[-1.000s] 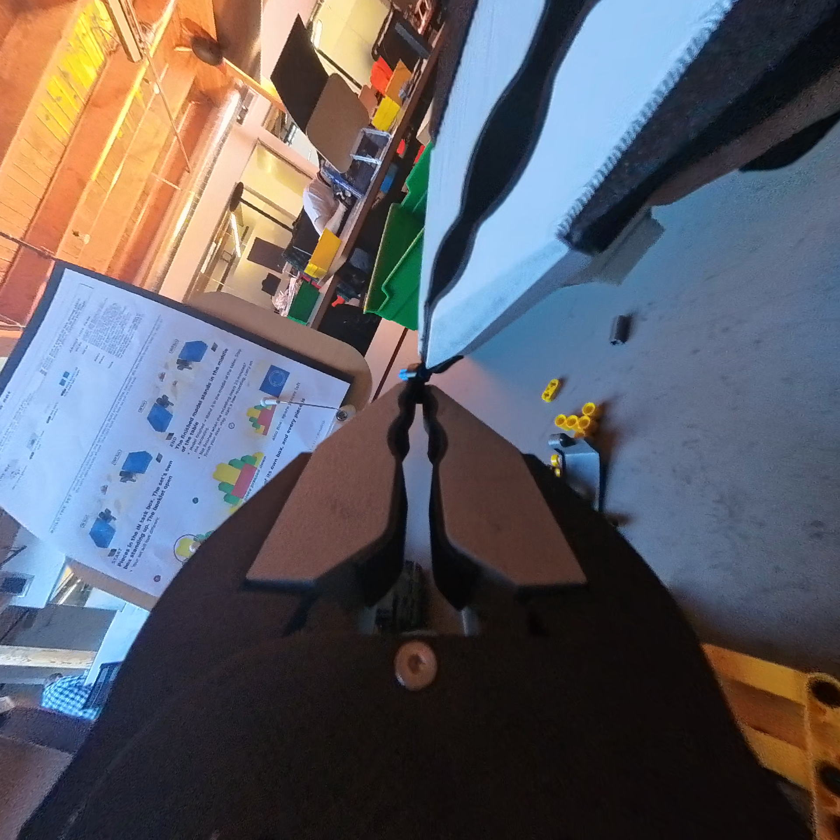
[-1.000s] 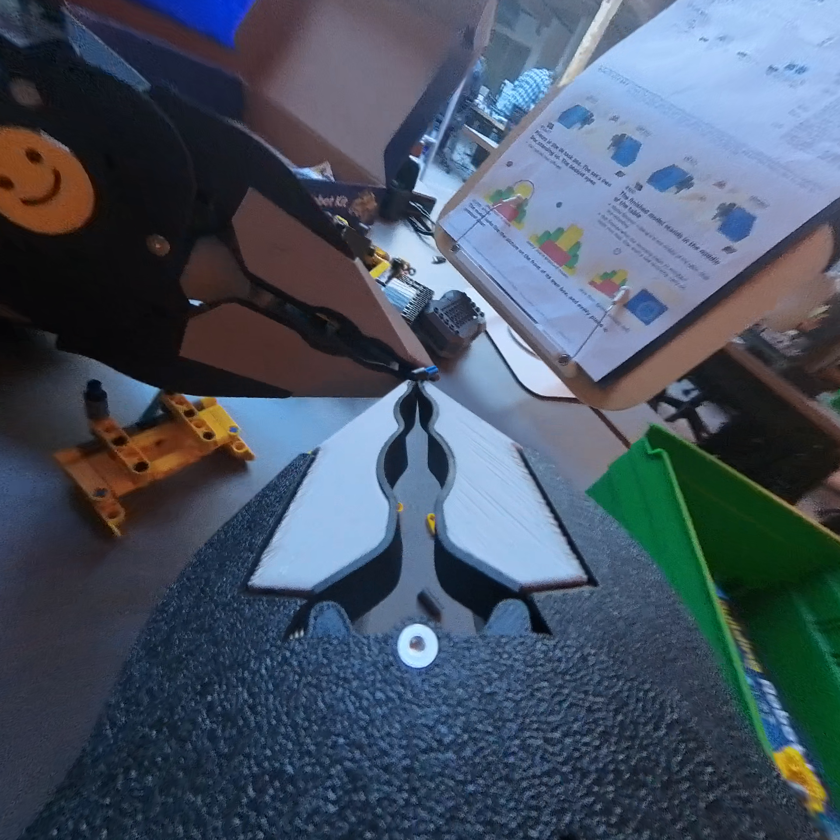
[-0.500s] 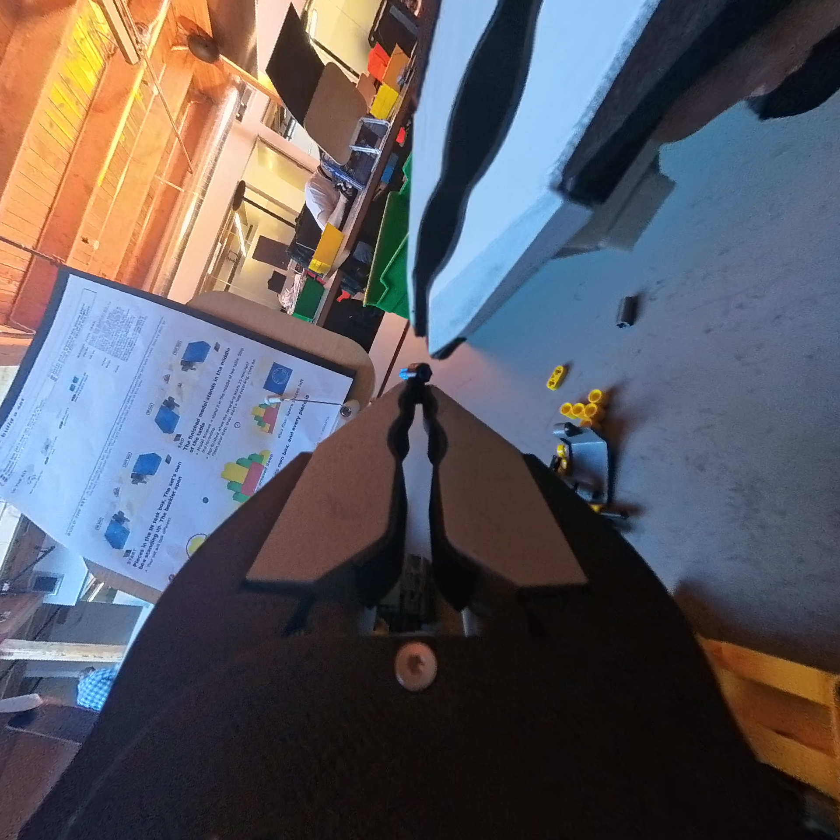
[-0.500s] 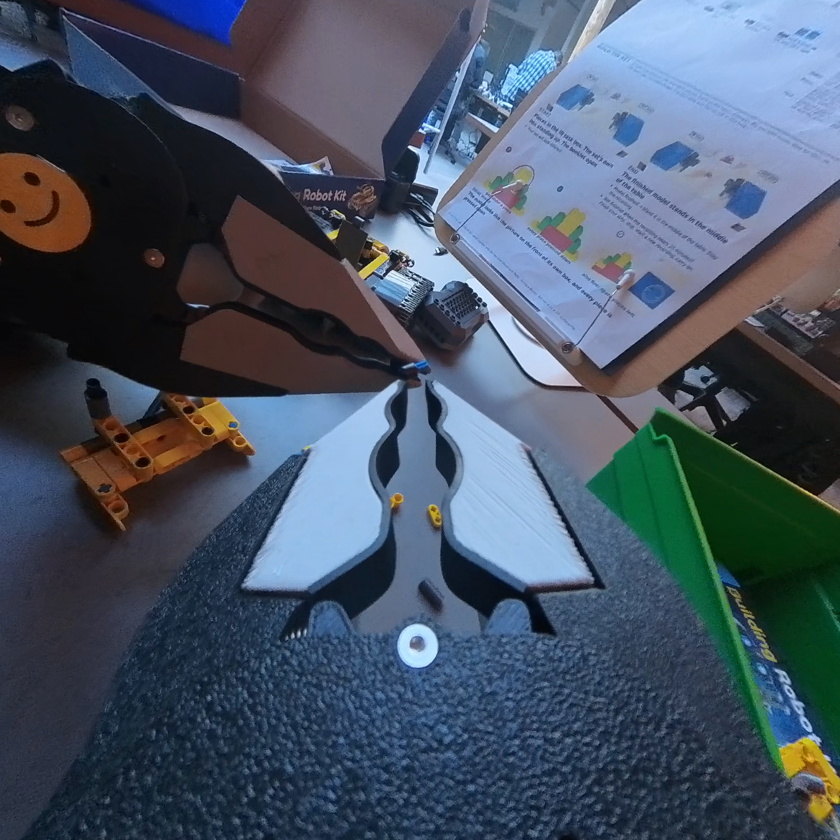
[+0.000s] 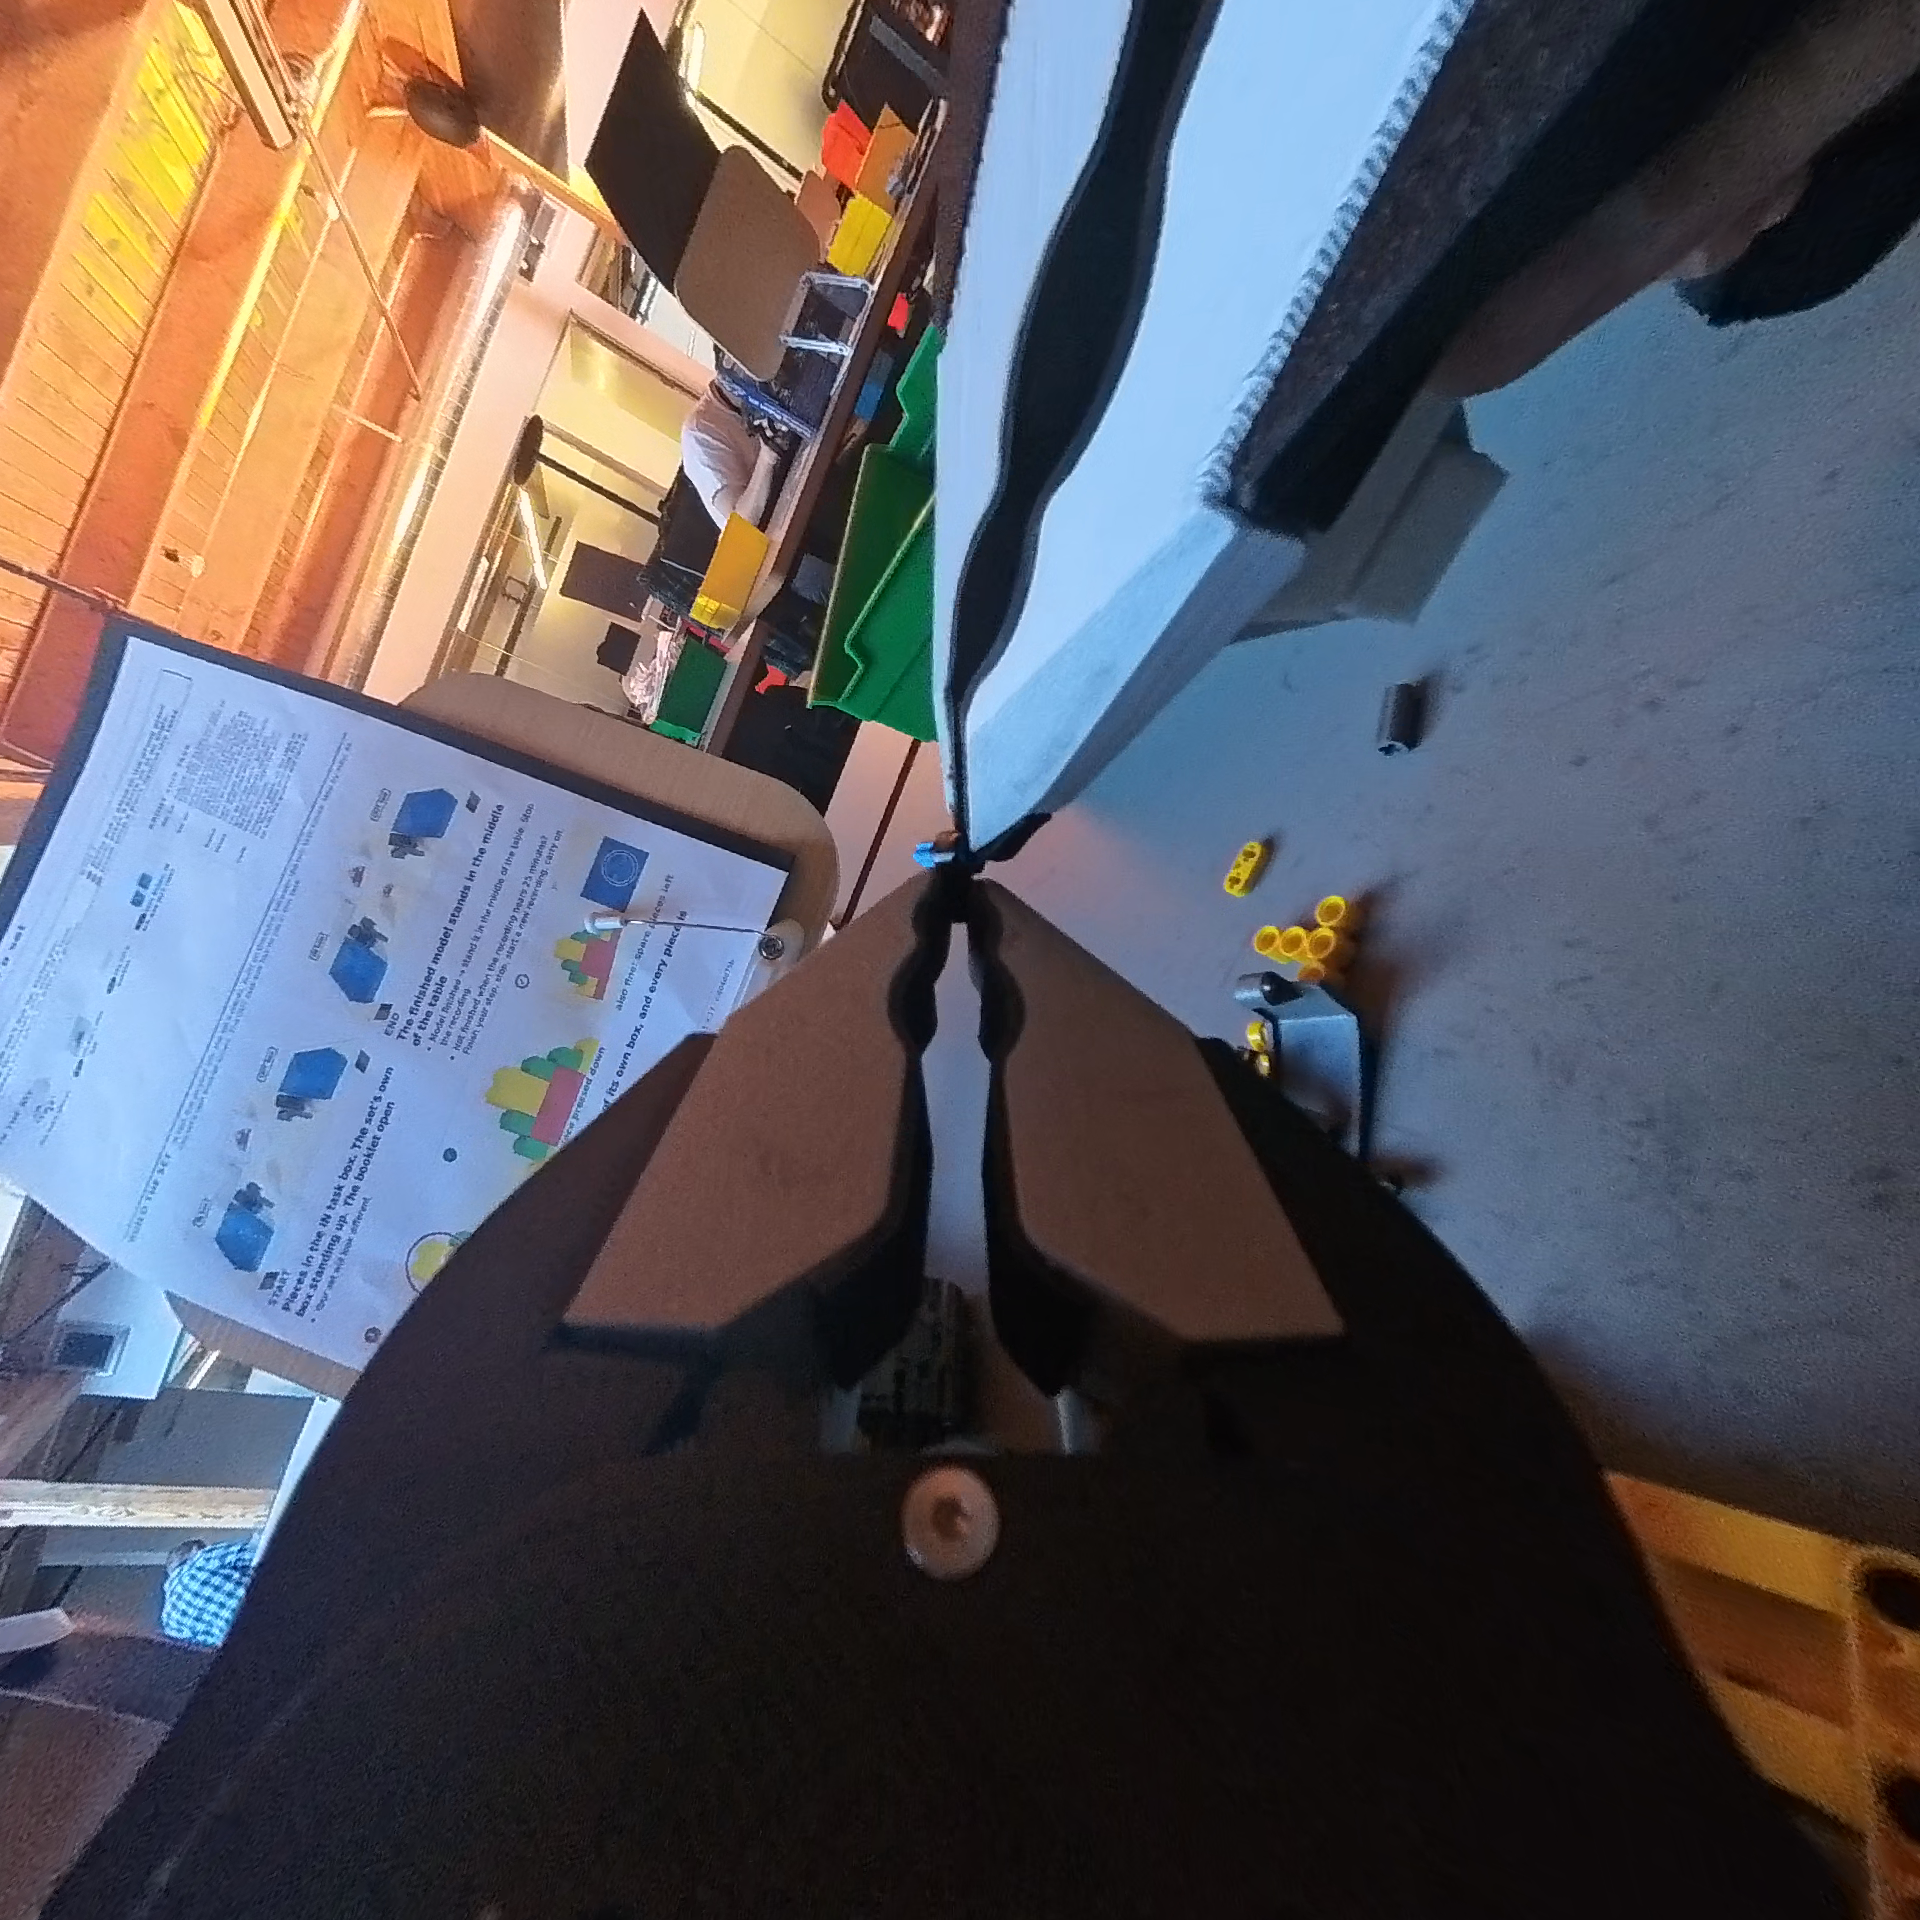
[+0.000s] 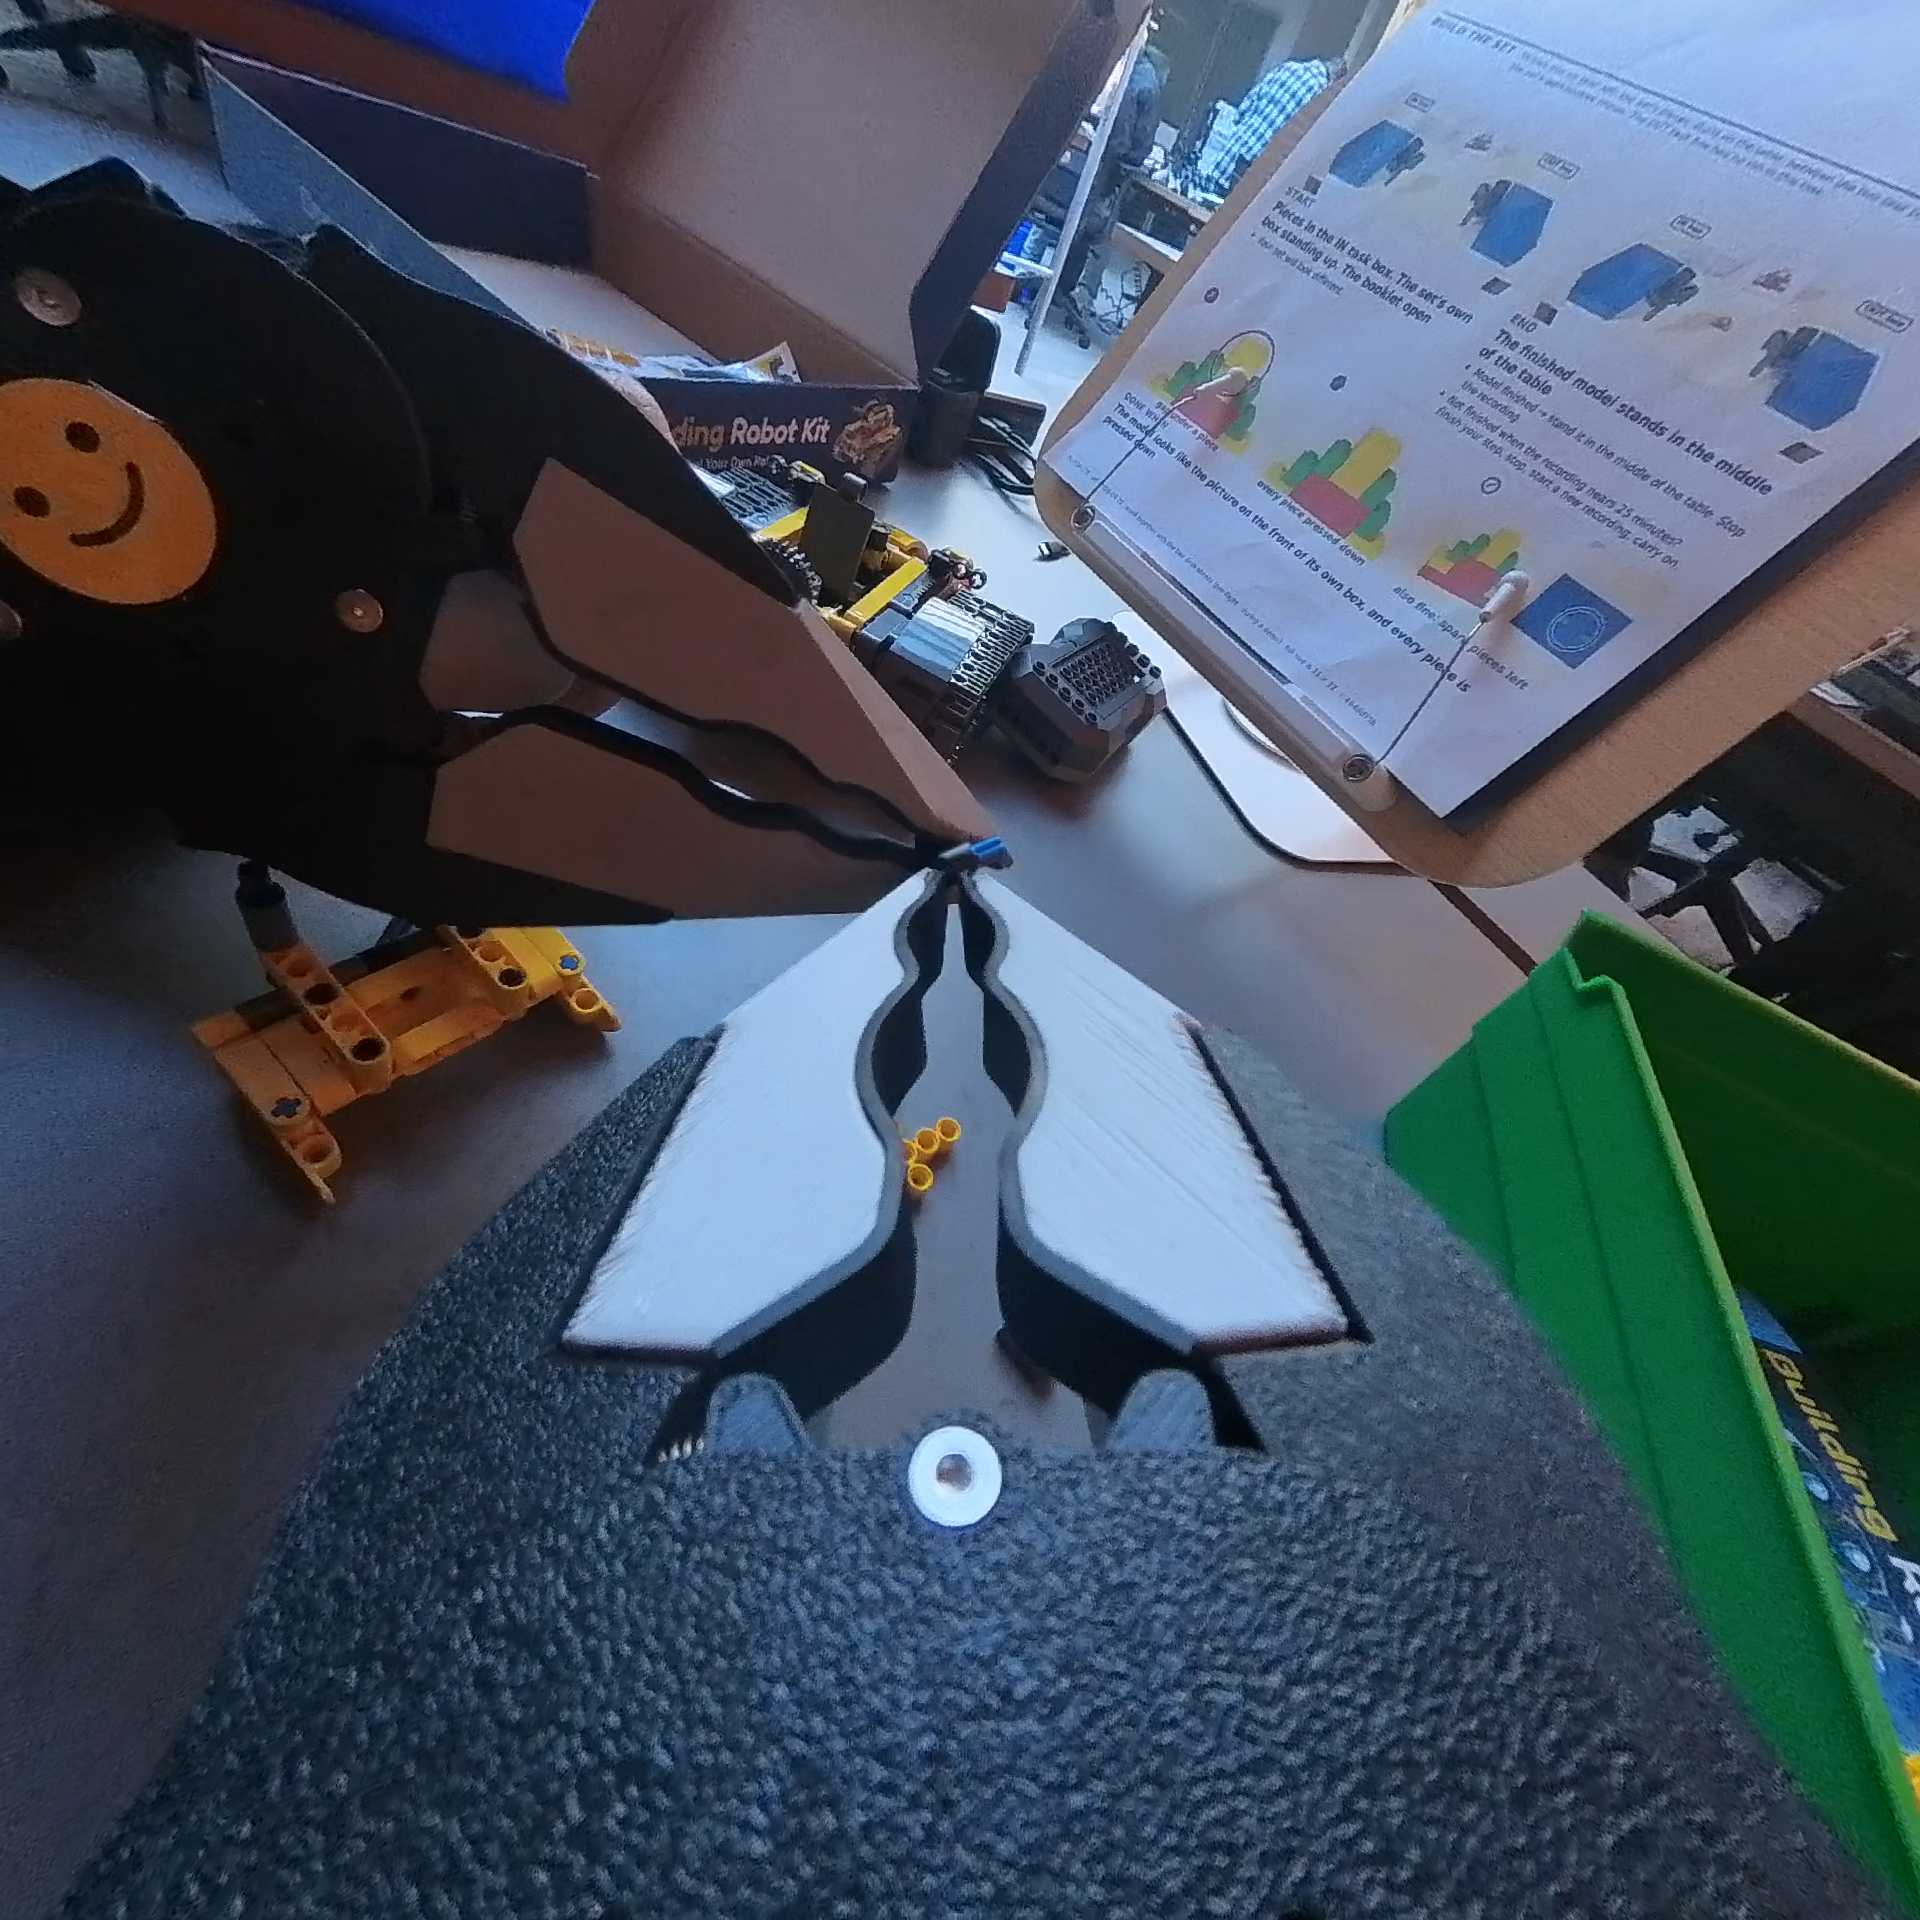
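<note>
Dark table [image 6: 1195, 935]: both grippers' fingers pinch blue-tipped pin [image 6: 982, 854].

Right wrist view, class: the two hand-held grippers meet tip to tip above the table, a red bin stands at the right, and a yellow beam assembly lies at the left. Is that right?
One thing is wrong: the bin at the right is green, not red, as the right wrist view shows. The rest holds: the left hand-held gripper and right hand-held gripper meet tip to tip, and the yellow beam assembly lies at the left.

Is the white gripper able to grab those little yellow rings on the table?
Probably not right away. The right gripper has its jaws nearly shut, tip to tip with the left gripper around a small blue pin. The yellow rings lie free below on the table.
</note>
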### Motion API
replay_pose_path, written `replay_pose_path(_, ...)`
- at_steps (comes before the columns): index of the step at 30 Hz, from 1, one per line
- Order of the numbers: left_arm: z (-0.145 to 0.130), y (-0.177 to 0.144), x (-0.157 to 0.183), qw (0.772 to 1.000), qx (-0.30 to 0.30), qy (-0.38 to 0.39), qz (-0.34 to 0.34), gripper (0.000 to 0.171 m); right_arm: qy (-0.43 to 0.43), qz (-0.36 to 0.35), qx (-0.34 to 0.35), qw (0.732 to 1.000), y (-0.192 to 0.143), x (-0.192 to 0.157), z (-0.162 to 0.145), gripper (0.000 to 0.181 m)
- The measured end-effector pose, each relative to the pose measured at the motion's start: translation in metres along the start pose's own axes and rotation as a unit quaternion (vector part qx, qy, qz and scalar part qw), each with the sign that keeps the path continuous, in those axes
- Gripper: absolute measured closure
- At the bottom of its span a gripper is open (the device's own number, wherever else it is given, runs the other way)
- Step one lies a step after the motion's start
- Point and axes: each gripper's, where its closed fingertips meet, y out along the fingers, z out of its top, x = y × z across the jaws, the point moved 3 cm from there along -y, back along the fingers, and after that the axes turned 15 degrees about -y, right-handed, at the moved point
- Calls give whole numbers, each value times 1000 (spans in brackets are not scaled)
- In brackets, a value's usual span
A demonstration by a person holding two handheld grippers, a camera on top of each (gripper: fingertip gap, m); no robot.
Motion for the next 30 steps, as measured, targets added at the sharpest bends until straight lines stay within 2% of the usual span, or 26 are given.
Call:
replay_pose_path(8,-1,-1,1,1000,-5,3,0,171,8,6,1,1000,1,0,-1,181)
replay_pose_path(13,-3,-3,4,999,-15,35,-1,171,3,12,-1,1000,1,-3,-3,180)
replay_pose_path(27,-5,-5,7,999,-16,27,-24,171,24,27,4,999,1,-7,-3,181)
replay_pose_path(30,-4,-5,5,999,-16,16,-23,171,16,12,3,1000,1,-5,-1,181)
